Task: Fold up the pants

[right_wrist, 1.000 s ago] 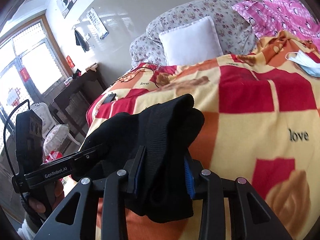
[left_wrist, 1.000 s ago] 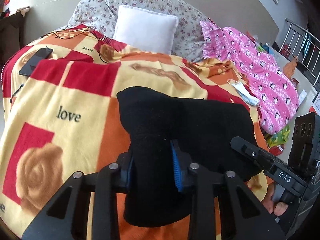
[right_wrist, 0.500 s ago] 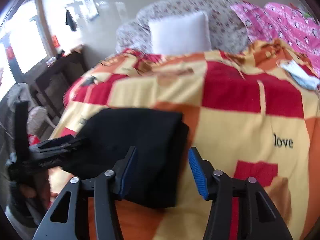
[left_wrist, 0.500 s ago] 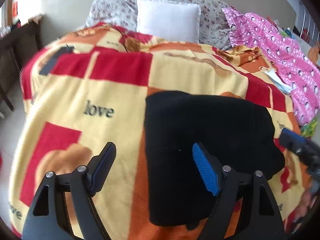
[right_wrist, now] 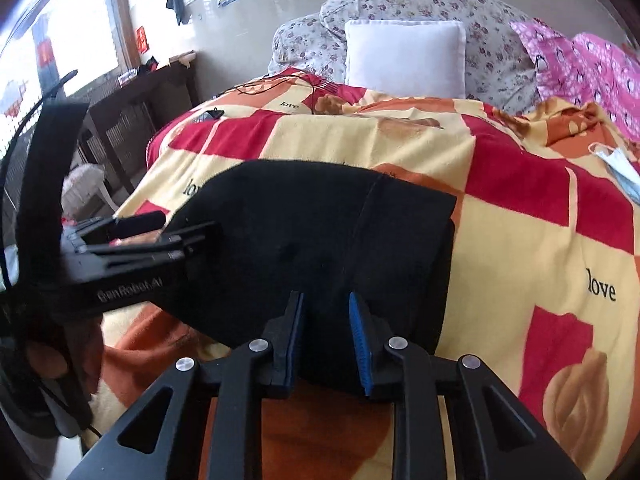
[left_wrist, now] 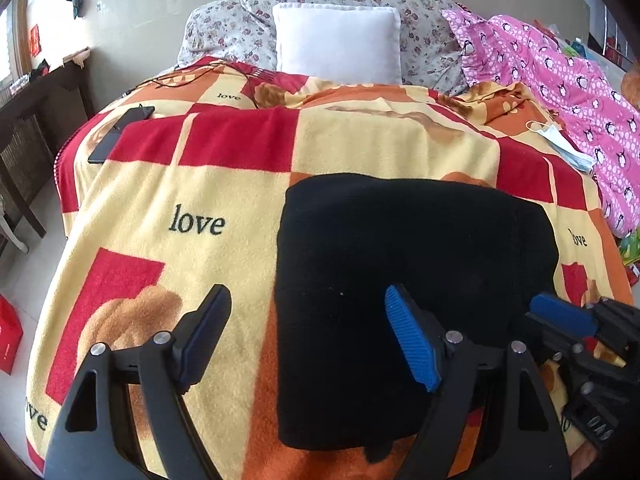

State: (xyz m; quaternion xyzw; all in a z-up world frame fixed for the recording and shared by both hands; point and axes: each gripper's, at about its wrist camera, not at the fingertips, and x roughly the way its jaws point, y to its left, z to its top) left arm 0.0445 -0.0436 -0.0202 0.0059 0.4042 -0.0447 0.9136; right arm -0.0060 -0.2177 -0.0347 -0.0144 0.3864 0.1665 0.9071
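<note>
Our left gripper gapes wide over the folded black knit pants; our right gripper, fingers narrowed, straddles their near edge, grip unclear.

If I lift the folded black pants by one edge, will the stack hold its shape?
Probably not. The black pants look like soft knit, lying in loose layers with rounded edges, so they would likely droop and unfold. On the fleecy blanket they would probably drag rather than slide cleanly.

The left gripper has black angular arms, silver round screws and blue ribbed pads. The right gripper looks the same. White "GenRobot.AI" lettering marks the left gripper's black side.
</note>
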